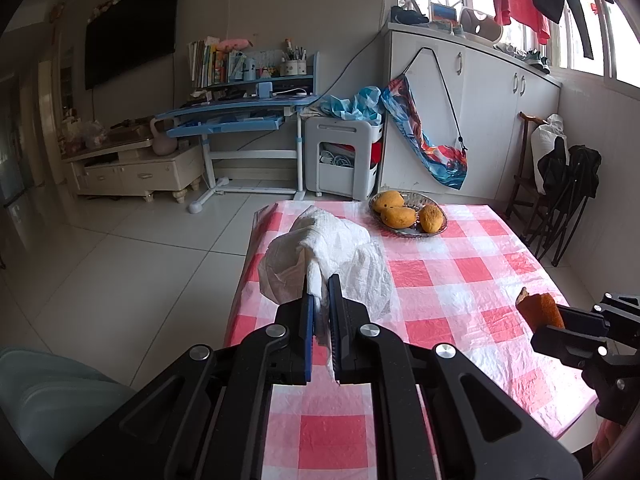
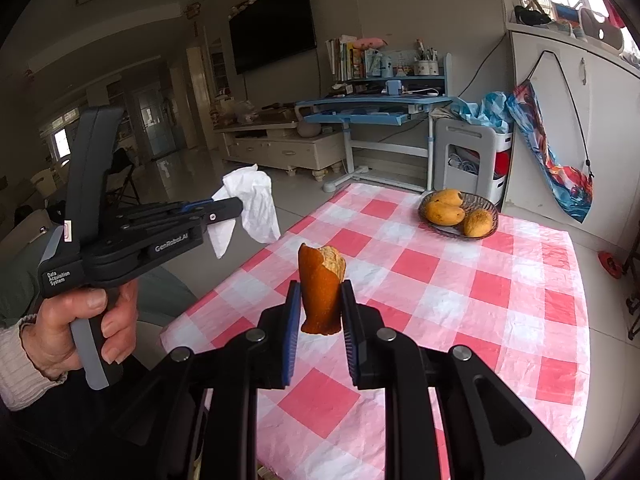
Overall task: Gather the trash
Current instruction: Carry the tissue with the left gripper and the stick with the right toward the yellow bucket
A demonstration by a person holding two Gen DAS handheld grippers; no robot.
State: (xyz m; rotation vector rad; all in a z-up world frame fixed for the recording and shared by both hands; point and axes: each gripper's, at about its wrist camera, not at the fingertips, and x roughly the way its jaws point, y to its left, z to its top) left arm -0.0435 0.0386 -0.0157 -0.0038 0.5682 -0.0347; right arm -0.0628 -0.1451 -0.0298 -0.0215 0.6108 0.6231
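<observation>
The left gripper (image 1: 322, 286) is clamped tight on a crumpled white tissue (image 1: 332, 252), which bunches up past the blue pads and hangs over the left edge of the table (image 1: 460, 276) with its pink-and-white checked cloth. From the right wrist's view that same gripper (image 2: 236, 208) sits at about nine o'clock, the tissue (image 2: 254, 204) drooping from its tips, a hand (image 2: 86, 324) wrapped round the handle.

The right gripper (image 2: 320, 286) has its jaws pressed on a piece of orange peel (image 2: 320, 284), held upright above the cloth (the pale pith shows at the torn top edge). In the left wrist's view, it (image 1: 538, 312) pokes in at three o'clock.

Out at one o'clock, near the table's far edge, a glass bowl (image 2: 486, 204) holds three mangoes (image 2: 444, 212).
</observation>
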